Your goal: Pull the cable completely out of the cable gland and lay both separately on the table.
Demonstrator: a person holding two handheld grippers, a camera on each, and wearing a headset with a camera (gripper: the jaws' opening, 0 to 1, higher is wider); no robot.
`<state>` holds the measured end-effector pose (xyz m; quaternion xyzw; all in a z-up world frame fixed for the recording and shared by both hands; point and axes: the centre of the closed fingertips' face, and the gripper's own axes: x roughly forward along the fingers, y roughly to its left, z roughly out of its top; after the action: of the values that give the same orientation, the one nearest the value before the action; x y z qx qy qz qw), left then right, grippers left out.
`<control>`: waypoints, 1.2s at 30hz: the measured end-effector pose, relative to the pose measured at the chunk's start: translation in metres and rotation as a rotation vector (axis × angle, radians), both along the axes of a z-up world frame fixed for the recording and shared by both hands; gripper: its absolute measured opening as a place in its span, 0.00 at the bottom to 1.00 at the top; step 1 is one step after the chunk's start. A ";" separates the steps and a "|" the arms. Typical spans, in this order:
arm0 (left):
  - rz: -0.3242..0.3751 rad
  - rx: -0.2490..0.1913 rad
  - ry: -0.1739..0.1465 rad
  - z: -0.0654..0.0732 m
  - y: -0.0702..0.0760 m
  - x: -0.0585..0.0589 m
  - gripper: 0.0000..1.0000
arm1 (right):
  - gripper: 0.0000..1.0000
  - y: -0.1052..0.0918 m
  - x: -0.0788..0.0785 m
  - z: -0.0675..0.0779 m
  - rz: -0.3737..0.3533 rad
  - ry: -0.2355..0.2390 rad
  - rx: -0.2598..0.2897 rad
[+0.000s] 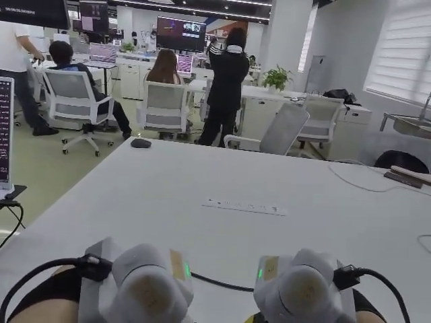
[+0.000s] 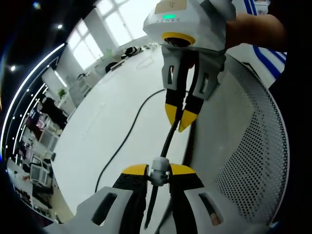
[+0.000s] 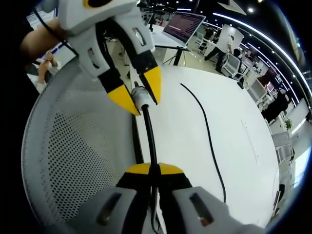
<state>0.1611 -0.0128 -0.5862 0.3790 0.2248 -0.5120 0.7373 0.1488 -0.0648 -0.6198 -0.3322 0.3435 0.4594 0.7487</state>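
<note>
My left gripper (image 2: 159,169) is shut on a small grey-white cable gland (image 2: 159,167), held between its yellow tips. A black cable (image 2: 171,131) runs out of the gland to my right gripper (image 3: 154,168), which is shut on the cable (image 3: 148,131) a short way along. From the right gripper view, the gland (image 3: 139,96) sits between the left gripper's yellow fingertips (image 3: 154,84). The cable's loose length (image 3: 210,131) trails over the white table (image 3: 185,122). In the head view both gripper housings face each other at the bottom edge, with the cable (image 1: 219,283) spanning them.
A white perforated chair back (image 2: 243,146) lies under the grippers at the table's near edge. On the table (image 1: 202,175) are a white strip (image 1: 246,207), a black mouse (image 1: 141,142) and cables at the right (image 1: 357,183). Office chairs and people stand beyond.
</note>
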 end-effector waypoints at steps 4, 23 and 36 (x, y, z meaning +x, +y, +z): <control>-0.006 0.003 0.005 -0.001 -0.001 -0.002 0.17 | 0.04 -0.013 -0.010 -0.015 -0.036 0.106 -0.073; -0.046 0.031 0.007 -0.005 -0.012 -0.007 0.17 | 0.08 0.041 -0.005 0.023 0.027 0.037 0.166; -0.036 0.021 0.006 -0.005 -0.007 -0.004 0.17 | 0.03 0.012 -0.005 0.005 -0.030 0.046 0.119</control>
<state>0.1573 -0.0200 -0.5912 0.3890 0.2255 -0.5240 0.7234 0.1436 -0.0526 -0.6144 -0.2713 0.3379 0.4753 0.7657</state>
